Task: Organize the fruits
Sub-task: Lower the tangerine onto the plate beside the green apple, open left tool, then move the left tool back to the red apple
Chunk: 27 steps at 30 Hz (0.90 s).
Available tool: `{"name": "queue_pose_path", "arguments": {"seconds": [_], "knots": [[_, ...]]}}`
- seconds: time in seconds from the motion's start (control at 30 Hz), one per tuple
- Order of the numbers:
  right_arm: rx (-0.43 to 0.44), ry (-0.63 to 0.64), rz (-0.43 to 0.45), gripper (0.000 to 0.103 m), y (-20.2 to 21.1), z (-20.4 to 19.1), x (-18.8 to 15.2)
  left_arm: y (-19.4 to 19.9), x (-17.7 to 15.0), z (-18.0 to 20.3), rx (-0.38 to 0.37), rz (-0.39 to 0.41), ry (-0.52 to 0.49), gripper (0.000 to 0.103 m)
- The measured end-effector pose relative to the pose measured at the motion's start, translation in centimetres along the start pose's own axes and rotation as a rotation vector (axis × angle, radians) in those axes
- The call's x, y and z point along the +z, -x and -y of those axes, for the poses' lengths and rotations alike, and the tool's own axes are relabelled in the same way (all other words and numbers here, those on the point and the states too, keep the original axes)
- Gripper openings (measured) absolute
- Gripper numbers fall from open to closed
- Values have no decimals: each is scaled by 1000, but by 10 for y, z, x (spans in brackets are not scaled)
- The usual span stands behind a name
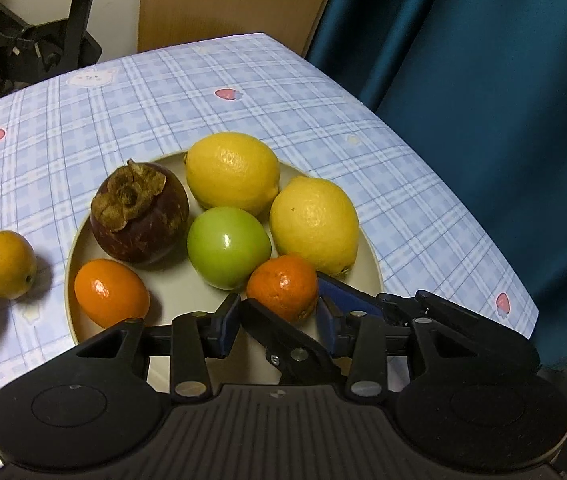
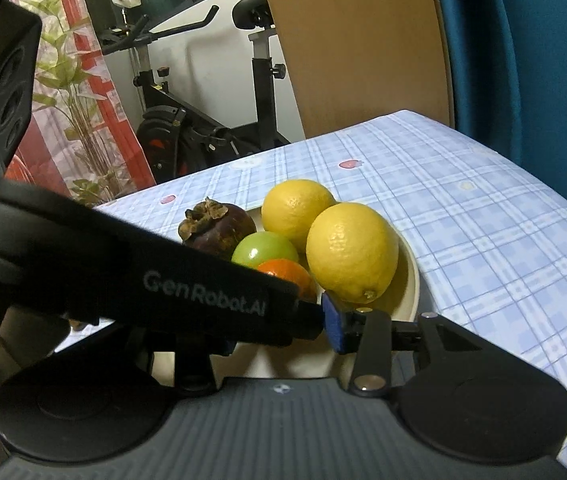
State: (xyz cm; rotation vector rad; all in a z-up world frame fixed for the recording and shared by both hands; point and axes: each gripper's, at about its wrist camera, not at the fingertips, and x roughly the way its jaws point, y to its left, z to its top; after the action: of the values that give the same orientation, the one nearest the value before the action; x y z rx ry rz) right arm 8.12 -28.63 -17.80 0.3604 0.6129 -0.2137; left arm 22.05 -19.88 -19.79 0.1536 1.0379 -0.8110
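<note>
Left wrist: left gripper (image 1: pixel 277 322) jaws apart, mandarin (image 1: pixel 283 286) between (on plate (image 1: pixel 70 280)); right gripper (image 2: pixel 279 336) jaws apart too

This is a lived-in home room. A table under a blue plaid cloth printed with pink strawberries (image 1: pixel 243 92) fills the middle of both views. Behind it, upper left, stands a black exercise bike (image 2: pixel 203 120). A teal satin curtain (image 1: pixel 483 80) hangs at right, and a leafy green houseplant (image 2: pixel 79 120) stands far left.
</note>
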Motion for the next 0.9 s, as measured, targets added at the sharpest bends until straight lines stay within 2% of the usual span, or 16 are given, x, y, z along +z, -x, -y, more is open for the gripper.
{"name": "queue_pose_path", "arguments": {"seconds": [0.33, 0.53, 0.67, 0.9], "knots": [[-29, 39, 13, 44, -6, -6, -5, -4, -15, -2, 12, 24, 55, 44], [-56, 89, 50, 49, -4, -14, -7, 10, -22, -5, 4, 53, 66, 45], [-48, 102, 101, 63, 0, -16, -8, 28, -31, -10, -8, 113, 88, 47], [-7, 182, 155, 65, 3, -32, -14, 81, -54, -38, -48, 291, 231, 47]]}}
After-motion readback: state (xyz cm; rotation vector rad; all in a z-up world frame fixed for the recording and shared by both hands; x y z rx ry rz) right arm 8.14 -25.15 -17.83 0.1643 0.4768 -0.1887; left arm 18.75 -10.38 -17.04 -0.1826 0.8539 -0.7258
